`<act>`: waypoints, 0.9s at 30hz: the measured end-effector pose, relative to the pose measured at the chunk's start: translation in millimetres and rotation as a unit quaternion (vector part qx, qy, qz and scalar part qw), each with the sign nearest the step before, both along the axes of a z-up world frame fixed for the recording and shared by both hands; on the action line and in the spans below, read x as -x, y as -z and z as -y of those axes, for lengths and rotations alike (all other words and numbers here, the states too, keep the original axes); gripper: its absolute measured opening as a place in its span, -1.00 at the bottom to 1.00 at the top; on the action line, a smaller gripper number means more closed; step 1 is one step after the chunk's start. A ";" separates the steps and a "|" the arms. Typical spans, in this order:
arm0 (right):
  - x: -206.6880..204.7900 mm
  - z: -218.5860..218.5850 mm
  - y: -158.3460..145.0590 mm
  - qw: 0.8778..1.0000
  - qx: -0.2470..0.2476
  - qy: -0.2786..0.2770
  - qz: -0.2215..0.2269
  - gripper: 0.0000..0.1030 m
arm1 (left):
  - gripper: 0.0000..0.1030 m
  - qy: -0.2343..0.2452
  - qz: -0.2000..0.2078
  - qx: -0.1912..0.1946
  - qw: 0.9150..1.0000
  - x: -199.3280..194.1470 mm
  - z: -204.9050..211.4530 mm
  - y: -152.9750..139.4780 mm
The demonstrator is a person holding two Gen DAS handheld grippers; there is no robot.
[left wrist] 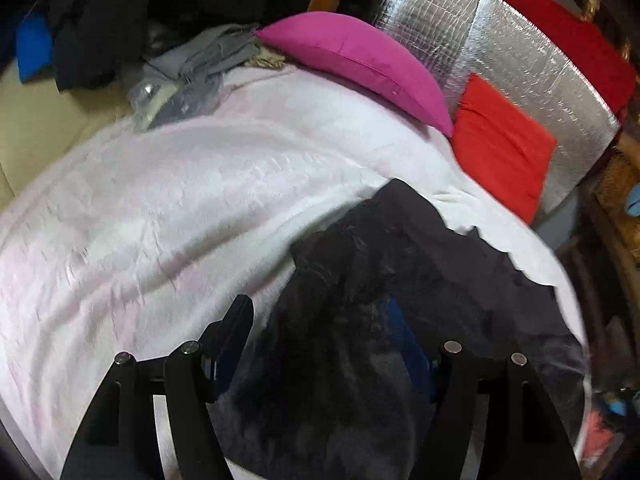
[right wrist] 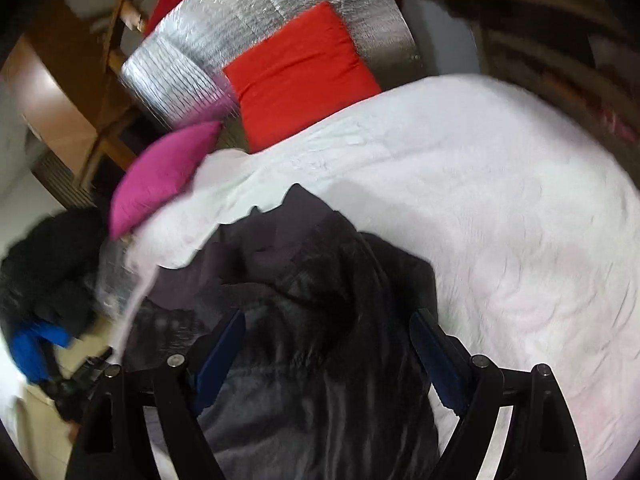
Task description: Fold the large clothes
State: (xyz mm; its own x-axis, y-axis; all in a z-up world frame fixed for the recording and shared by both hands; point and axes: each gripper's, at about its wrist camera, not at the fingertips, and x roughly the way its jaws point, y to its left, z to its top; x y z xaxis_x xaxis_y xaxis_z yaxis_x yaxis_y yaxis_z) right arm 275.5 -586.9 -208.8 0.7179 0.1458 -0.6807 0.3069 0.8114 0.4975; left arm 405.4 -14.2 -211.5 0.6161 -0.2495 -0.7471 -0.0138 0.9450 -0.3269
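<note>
A large dark grey-black garment (left wrist: 400, 280) lies crumpled on the white bedspread (left wrist: 180, 208). It also shows in the right wrist view (right wrist: 312, 292). My left gripper (left wrist: 320, 312) is open, its jaws spread wide, with the cloth bunched between and over the right finger. My right gripper (right wrist: 326, 328) is open too, fingers wide on either side of the crumpled cloth. I see neither gripper pinching the fabric.
A magenta pillow (left wrist: 360, 64) and a red pillow (left wrist: 504, 144) lean on a silver quilted headboard (left wrist: 500, 52). Grey clothes (left wrist: 192, 72) and dark clothes (left wrist: 96, 40) are piled at the bed's far left. Wooden furniture (right wrist: 80, 92) stands beyond.
</note>
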 end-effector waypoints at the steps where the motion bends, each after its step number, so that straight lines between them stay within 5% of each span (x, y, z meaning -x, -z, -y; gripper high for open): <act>1: 5.6 -1.3 -1.6 1.000 -0.010 -0.004 0.006 0.69 | 0.37 0.009 -0.002 0.008 1.000 5.7 -0.2 -0.3; 6: 40.7 -27.6 -3.5 0.996 -0.078 -0.028 0.046 0.69 | 0.38 0.057 -0.003 0.061 0.996 43.9 3.5 -4.3; 10: 69.0 -56.7 9.3 0.988 -0.140 -0.035 0.057 0.69 | 0.60 0.062 -0.007 0.100 0.993 81.1 -0.2 0.2; 16: 106.4 -92.2 55.0 0.963 -0.264 -0.007 0.052 0.69 | 0.64 0.038 -0.089 0.186 0.978 105.9 -10.5 40.4; 22: 106.7 -92.2 87.6 0.960 -0.274 0.055 0.027 0.69 | 0.68 0.012 -0.104 0.218 0.970 92.5 -10.0 59.0; 27: 102.5 -72.2 105.8 0.945 -0.302 0.117 0.053 0.69 | 0.72 -0.002 -0.107 0.259 0.960 78.2 -5.8 70.7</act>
